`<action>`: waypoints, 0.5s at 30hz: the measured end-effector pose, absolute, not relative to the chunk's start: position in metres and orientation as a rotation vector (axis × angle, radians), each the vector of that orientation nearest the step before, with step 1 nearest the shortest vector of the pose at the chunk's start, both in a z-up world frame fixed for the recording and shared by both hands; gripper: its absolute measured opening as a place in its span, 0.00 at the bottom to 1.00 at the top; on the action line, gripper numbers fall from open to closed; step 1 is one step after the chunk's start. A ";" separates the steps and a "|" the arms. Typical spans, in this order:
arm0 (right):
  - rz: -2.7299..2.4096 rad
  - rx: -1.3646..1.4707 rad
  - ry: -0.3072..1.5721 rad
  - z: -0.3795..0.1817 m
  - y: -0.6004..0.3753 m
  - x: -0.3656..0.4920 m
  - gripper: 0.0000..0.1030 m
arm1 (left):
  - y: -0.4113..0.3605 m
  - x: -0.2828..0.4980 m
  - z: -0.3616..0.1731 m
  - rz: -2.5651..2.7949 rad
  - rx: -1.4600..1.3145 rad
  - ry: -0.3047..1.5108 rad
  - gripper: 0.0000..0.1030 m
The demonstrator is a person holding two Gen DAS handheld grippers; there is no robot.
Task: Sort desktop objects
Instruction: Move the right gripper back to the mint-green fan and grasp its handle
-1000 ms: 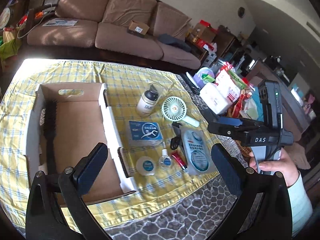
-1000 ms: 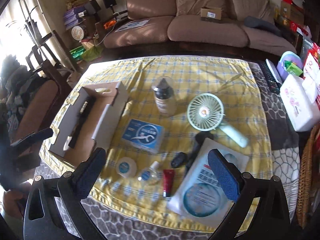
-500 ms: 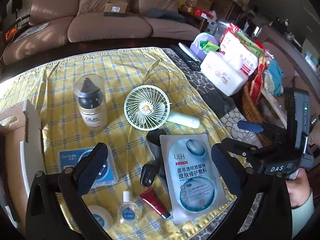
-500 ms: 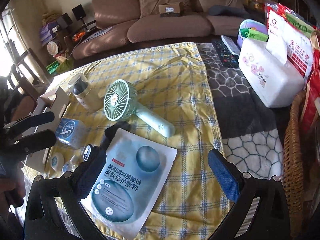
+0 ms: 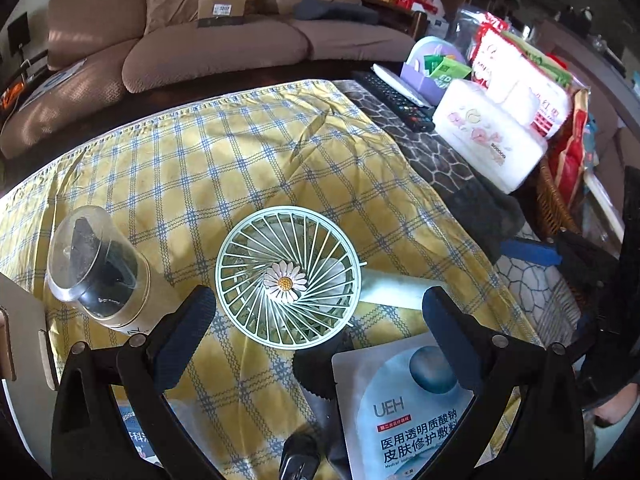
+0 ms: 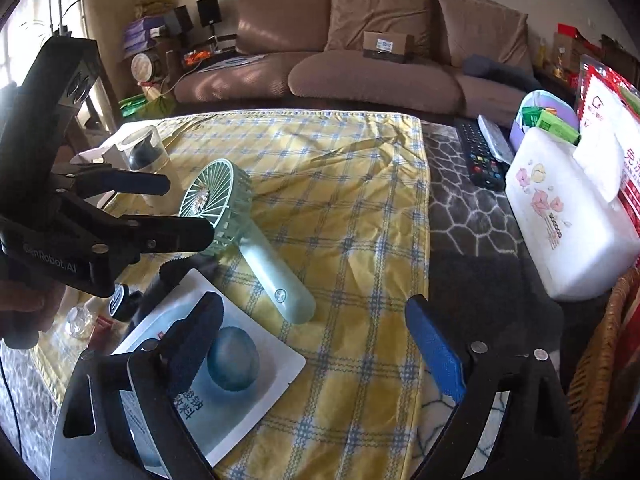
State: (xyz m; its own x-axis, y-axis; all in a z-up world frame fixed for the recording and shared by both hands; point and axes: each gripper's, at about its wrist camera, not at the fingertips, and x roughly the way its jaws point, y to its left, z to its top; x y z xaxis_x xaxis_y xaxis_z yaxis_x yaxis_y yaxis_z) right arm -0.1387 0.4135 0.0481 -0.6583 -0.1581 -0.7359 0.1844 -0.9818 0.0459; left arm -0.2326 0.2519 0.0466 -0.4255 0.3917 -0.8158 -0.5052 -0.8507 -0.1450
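Observation:
A mint green hand fan lies flat on the yellow checked cloth, its handle pointing toward the table's right side. My left gripper is open just above the fan head, one finger on each side of it. In the right wrist view the left gripper hovers by the fan head. My right gripper hangs low past the handle's end with its jaws closing, only cloth between them. A blue face mask packet lies under its left finger. A lotion bottle stands left of the fan.
A white tissue pack, a black remote and a purple box sit on the patterned mat at right, beside a wicker basket. A cardboard box's edge shows at left. Small bottles lie near the front edge.
Both grippers have swung right and dropped closer to the fan and mask packet. The cardboard box has slid almost out of the left view. The right jaws stand narrower than before.

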 end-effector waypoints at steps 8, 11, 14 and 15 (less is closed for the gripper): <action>-2.627 1.259 0.137 0.016 0.387 -0.162 0.75 | 0.256 -0.245 0.030 2.282 -1.299 0.217 1.00; -2.622 1.250 0.087 0.012 0.389 -0.166 0.75 | 0.258 -0.250 0.025 2.281 -1.314 0.214 1.00; -2.616 1.230 0.014 0.014 0.394 -0.167 0.67 | 0.258 -0.254 0.021 2.268 -1.330 0.180 1.00; -2.609 1.231 -0.006 0.014 0.395 -0.168 0.59 | 0.257 -0.255 0.019 2.258 -1.336 0.157 1.00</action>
